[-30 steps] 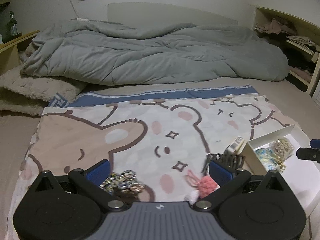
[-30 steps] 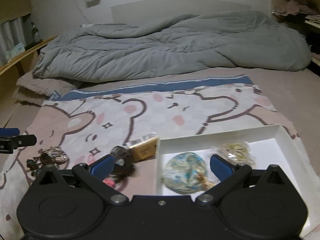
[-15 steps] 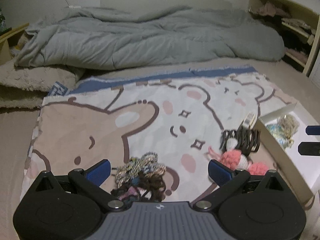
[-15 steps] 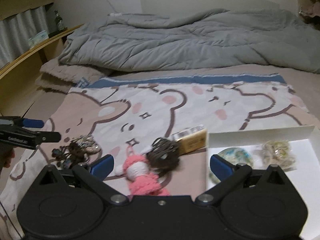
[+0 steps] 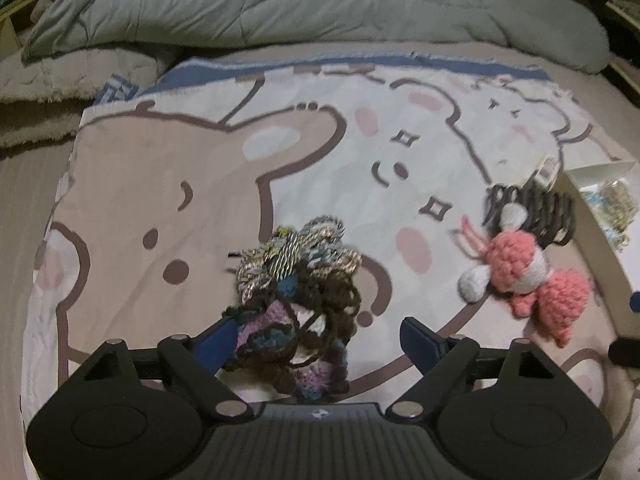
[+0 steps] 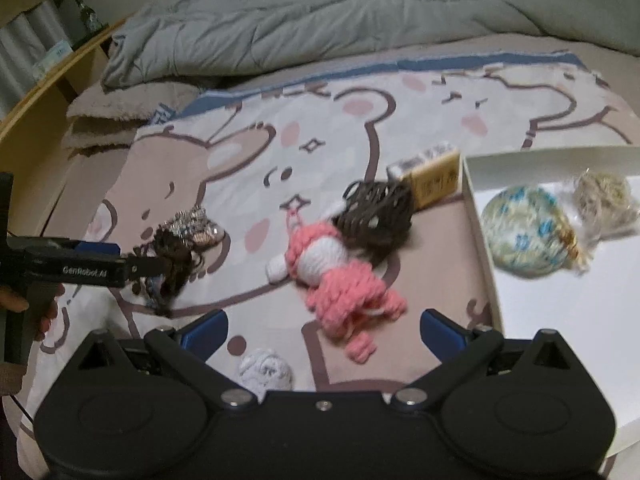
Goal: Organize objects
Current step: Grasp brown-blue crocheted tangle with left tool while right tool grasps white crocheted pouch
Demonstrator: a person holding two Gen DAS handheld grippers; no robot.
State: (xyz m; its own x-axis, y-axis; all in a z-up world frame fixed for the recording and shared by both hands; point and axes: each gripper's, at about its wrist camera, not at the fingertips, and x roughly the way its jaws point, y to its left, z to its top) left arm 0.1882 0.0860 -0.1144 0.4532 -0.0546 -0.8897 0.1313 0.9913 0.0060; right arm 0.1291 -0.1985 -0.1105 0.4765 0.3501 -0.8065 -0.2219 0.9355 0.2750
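On the bed, a cartoon-bear blanket (image 5: 168,184) carries the loose things, with a rumpled grey duvet (image 5: 300,0) across the top of both views. At the right edge of the right wrist view sits a white box (image 6: 560,320), open on top. Inside it, toward its upper part, lie a round blue-and-cream patterned pouch (image 6: 522,236) and, just beside it to the right, a tangle of pale rubber bands (image 6: 606,200); the rest of the box floor is bare.

Low in the centre of the left wrist view, the left gripper (image 5: 324,334) is closing its fingers around a tangled bundle of yarn scrunchies (image 5: 296,276); the bundle lies between them, the left finger touching it, the right finger still apart.

The right gripper (image 6: 324,326) has its fingers spread wide, nothing between the pads. Just above them lies a pink crocheted doll (image 6: 340,272), its upper end touching a dark claw hair clip (image 6: 376,208). A yellow carton (image 6: 432,178) rests against the box's left wall.
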